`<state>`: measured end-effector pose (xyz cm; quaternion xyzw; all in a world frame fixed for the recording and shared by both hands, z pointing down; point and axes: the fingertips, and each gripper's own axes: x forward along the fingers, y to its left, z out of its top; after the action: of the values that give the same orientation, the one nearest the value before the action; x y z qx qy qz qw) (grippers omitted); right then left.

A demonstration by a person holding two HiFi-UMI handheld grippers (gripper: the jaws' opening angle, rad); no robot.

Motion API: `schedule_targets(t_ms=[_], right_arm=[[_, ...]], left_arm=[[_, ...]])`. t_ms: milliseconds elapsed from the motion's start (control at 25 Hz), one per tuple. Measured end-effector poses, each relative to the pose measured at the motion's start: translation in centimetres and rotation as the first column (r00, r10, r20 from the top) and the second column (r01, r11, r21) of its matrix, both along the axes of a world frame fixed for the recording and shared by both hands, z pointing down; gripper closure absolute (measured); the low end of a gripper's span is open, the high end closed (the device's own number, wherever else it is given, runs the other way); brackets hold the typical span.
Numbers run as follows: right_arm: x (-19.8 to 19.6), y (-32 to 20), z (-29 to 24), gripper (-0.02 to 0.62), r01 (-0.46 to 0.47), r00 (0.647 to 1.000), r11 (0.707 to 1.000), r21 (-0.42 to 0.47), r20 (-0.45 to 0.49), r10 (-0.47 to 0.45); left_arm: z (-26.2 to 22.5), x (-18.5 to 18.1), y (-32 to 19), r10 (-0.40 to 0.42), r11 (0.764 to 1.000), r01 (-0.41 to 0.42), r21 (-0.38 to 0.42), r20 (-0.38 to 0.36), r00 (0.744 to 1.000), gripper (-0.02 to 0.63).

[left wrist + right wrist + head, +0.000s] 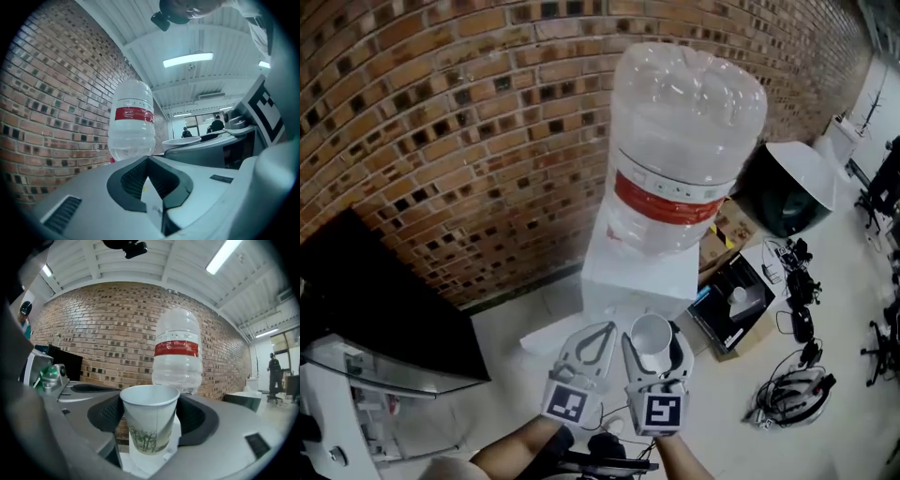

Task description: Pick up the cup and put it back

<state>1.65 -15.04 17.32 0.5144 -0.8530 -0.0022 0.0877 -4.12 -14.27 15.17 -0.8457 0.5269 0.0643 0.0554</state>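
Right gripper (655, 352): jaws set wide and clamped on the cup (150, 422), pads pressing its wall from both sides just under the rim.
Cup: off every surface, carried in that grip, mouth up and base down, so its long axis is upright. There's a printed band low on the wall, and from above nothing shows inside.
Which way from the gripper: none to speak of. The cup sits right between the jaws, at the front of the hand.
Left gripper (147, 161): close alongside on the left, jaws brought together with nothing between them. A bystander for now.
Nearer hand: the right, no contest, it has the cup.
Straight ahead: the big bottle (684, 141) with its red band, seated on the white dispenser (637, 274), lined up directly beyond the cup in the right gripper view.
Further out: brick wall (441, 141) behind, floor (825, 309) with boxes and cables to the right.
Stage: pick-up looks done and the put-back is left to do.
Landing spot: neither gripper view shows a surface under the cup. From the head view the dispenser's body lies just past the jaw tips.
What the move calls for: keep that axis upright, bring the base down flat, and part the jaws only once it rests.
Risk: the wall looks like thin paper. Too much squeeze could dent it, and a tilt on release could tip it.
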Motion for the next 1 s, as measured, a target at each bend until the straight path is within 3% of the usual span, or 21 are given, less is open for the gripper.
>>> schedule_targets(t_ms=[240,440,760,1000], right_arm=[[0.5,0.3,-4.5,0.247,-0.042,0.998,0.999,0.007,0.037,0.042],[0.1,0.1,-7.3,0.247,-0.024,0.996,0.999,0.028,0.088,0.022],[1.8,1.6,-6.6,0.247,0.026,0.999,0.999,0.03,0.04,-0.028],[1.8,3.7,-6.6,0.247,0.018,0.999,0.999,0.037,0.045,-0.019]], left_arm=[[-3.7,0.4,1.3,0.003,1.0,-0.003,-0.012,-0.028,1.0,0.623],[-5.9,1.0,1.8,-0.019,0.999,0.019,0.029,-0.025,1.0,0.623],[-6.9,2.3,3.4,-0.077,0.996,0.079,0.041,-0.031,0.997,0.623],[-7.2,2.0,5.6,-0.07,0.997,0.072,0.04,-0.039,0.997,0.623]])
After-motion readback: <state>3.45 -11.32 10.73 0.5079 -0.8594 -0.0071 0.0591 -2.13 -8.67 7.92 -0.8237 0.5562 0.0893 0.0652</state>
